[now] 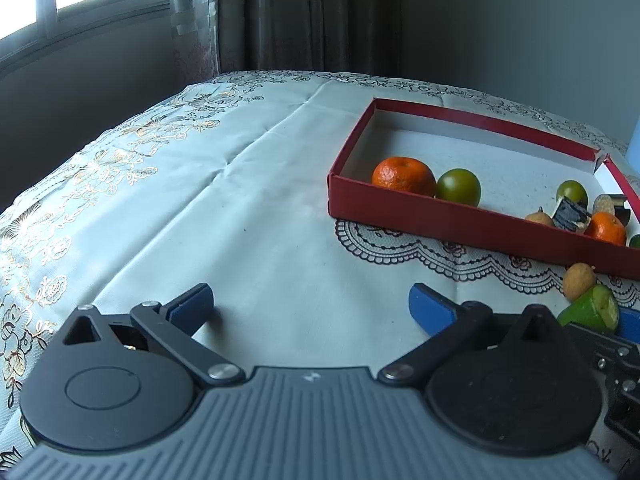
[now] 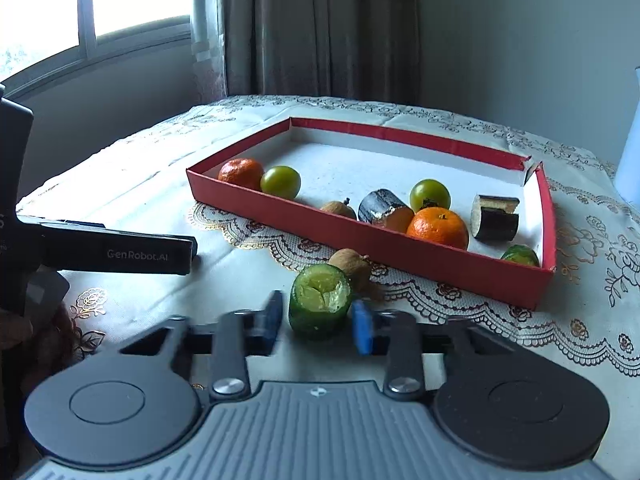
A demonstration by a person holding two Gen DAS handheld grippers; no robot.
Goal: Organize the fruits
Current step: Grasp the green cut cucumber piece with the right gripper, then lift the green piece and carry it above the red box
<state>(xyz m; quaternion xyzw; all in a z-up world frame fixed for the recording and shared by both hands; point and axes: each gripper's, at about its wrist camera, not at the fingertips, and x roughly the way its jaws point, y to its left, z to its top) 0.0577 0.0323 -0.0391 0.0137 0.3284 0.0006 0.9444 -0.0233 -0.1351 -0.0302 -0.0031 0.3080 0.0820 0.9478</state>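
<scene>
Between the blurred right claw's (image 2: pixel 318 322) spread fingers stands a cucumber piece (image 2: pixel 320 306), contact unclear.

Black tongs (image 2: pixel 316 326), blue pads (image 1: pixel 434 307), grey ribbed body, silver screws, "GenRobot.AI" lettering

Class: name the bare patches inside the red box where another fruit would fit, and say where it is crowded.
Free: the red box floor along its far wall, and between the left green fruit and the right one. Crowded: the near right end around the orange and dark cut pieces.
</scene>
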